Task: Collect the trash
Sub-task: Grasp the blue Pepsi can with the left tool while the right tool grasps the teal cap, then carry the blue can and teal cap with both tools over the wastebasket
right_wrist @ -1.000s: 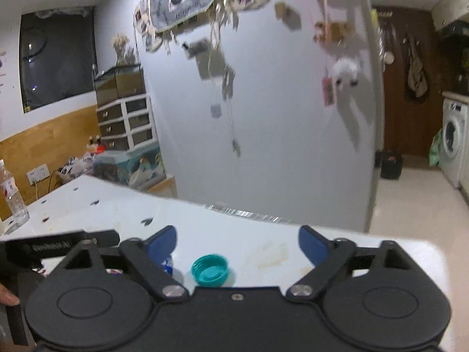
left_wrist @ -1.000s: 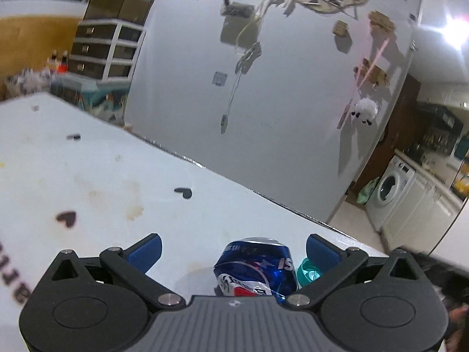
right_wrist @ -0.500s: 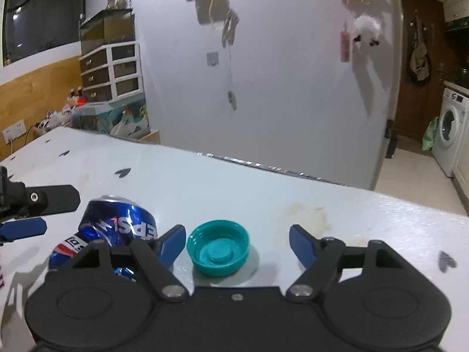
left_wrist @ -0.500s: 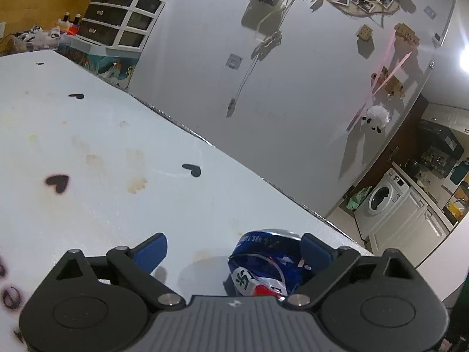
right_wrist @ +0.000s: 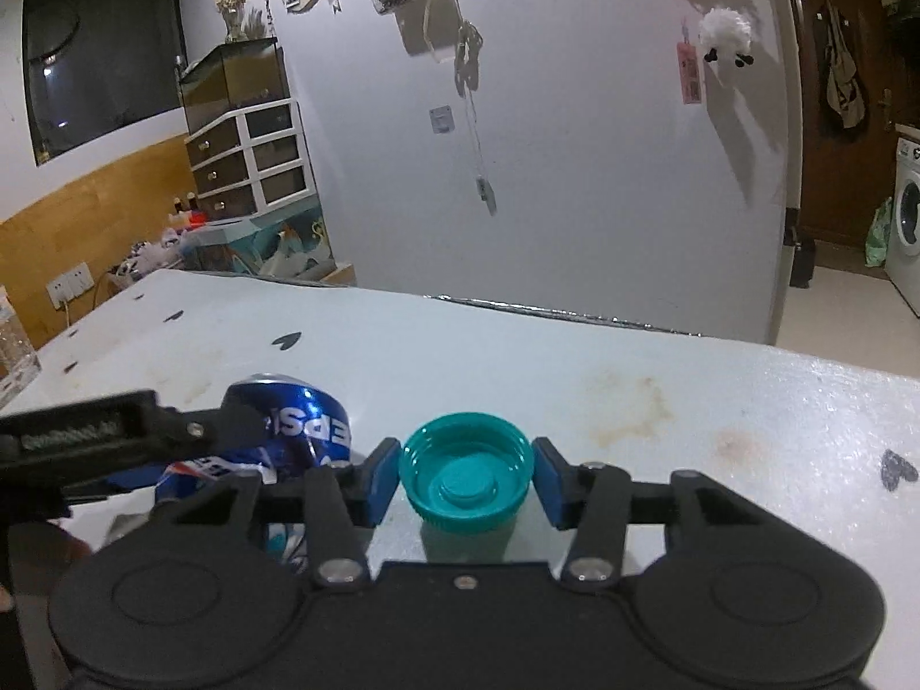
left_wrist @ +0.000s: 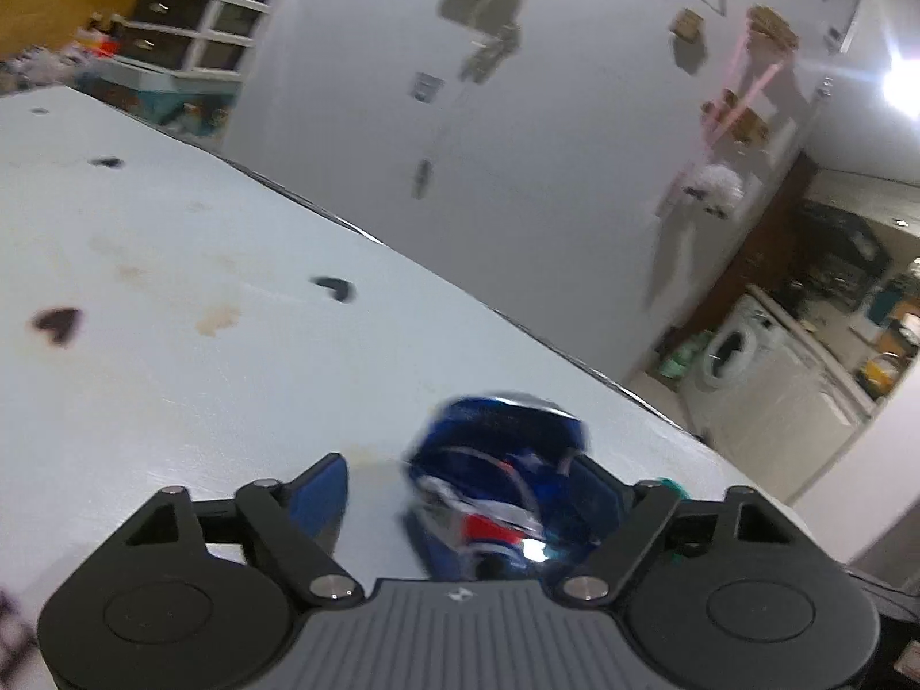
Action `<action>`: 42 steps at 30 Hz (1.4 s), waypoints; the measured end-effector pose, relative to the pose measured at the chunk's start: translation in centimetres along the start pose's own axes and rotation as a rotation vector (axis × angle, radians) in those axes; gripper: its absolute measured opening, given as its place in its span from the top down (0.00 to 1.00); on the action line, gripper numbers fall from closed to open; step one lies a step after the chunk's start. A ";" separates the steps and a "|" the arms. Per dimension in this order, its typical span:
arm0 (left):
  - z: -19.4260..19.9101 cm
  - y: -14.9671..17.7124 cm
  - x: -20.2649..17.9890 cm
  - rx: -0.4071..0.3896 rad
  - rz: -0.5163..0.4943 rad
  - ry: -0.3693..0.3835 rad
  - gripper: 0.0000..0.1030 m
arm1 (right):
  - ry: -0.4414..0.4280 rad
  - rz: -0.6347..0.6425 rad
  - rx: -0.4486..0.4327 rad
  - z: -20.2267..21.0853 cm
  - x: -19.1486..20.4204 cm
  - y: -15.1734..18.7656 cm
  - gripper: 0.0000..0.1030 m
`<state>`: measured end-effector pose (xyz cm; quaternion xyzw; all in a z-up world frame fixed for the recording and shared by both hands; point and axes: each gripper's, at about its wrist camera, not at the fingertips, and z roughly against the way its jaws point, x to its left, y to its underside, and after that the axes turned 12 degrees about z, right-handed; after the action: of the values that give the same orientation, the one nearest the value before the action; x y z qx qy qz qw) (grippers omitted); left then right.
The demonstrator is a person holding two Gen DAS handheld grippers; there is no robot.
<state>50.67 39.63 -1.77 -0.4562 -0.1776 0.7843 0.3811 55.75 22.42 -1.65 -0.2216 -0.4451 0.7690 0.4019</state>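
One crushed can, one teal cap — two claws.

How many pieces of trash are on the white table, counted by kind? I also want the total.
Crushed blue Pepsi can: 1, between the left gripper's fingers.
Teal bottle cap: 1, open side up, between the right gripper's fingers.
Total: 2 pieces on the white table.

"EPSI", upside down, on crushed blue can
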 end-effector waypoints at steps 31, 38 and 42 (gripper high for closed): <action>-0.6 0.6 0.8 0.120 0.209 0.262 0.67 | -0.069 -0.025 -0.007 1.2 -2.8 1.1 0.51; -0.8 1.7 -1.6 0.142 0.086 0.313 0.68 | -0.136 -0.246 -0.039 1.2 -6.5 1.6 0.51; -0.9 2.5 -2.7 0.156 0.012 0.298 0.68 | -0.143 -0.288 -0.058 1.5 -7.6 1.9 0.51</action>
<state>51.13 35.90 -2.21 -0.5374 -0.0549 0.7216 0.4330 58.29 14.98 -2.63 -0.1116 -0.5216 0.7042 0.4686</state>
